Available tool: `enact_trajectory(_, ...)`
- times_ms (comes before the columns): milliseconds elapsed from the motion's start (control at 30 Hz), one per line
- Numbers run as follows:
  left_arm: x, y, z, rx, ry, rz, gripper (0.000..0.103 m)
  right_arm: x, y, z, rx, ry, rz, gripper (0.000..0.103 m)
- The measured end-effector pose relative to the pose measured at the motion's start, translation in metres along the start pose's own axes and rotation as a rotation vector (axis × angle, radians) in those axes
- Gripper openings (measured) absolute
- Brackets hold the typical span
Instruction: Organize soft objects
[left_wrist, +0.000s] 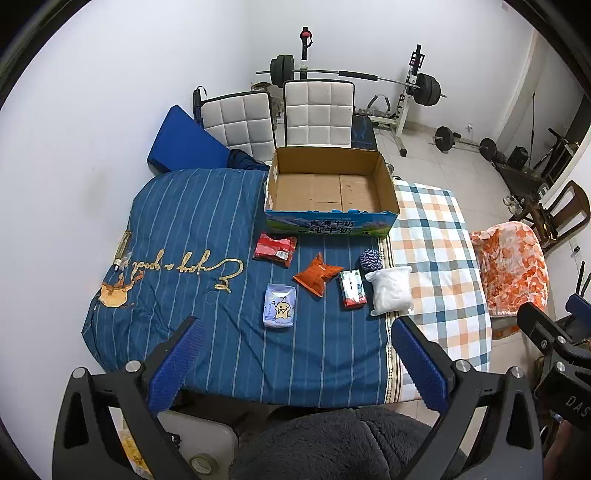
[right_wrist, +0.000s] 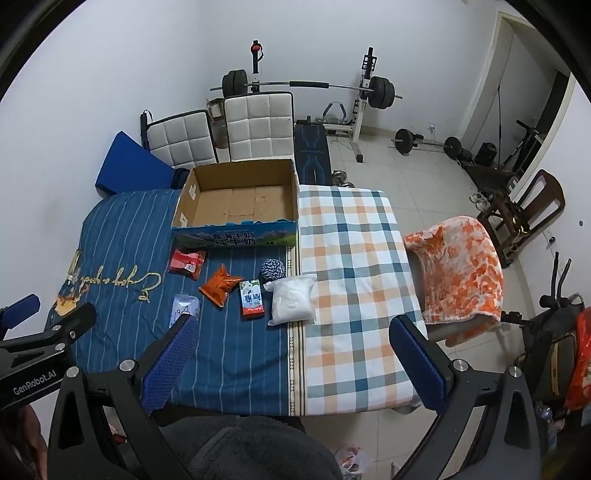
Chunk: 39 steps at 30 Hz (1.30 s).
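Box (left_wrist: 386, 184) sits empty; six soft items (left_wrist: 317, 278) lie on blue quilt (left_wrist: 184, 221); left gripper (left_wrist: 295, 354), right gripper (right_wrist: 291, 350) both released, holding nothing; nothing sorted yet.

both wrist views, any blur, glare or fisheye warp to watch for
Left wrist view: sharp, even light, no glare; strong fisheye bends the walls, black vignette corners; cardboard box clear. Right wrist view: equally sharp and warped; a blue finger pad partly hides the light blue tissue pack.
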<state>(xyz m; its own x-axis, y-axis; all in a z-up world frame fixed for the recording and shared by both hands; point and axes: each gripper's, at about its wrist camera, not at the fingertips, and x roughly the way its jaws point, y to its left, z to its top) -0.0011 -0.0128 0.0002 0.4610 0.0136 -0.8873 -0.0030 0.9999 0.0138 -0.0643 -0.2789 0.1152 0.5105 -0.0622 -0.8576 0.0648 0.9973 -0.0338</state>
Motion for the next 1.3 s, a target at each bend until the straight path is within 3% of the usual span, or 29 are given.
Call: enact_trajectory(1300, -0.004, 0.029, -0.001, -0.009, -0.042, 0.029, 0.103, 0.008, 0.018, 0.01, -0.009, -0.014, -0.019, 0.103)
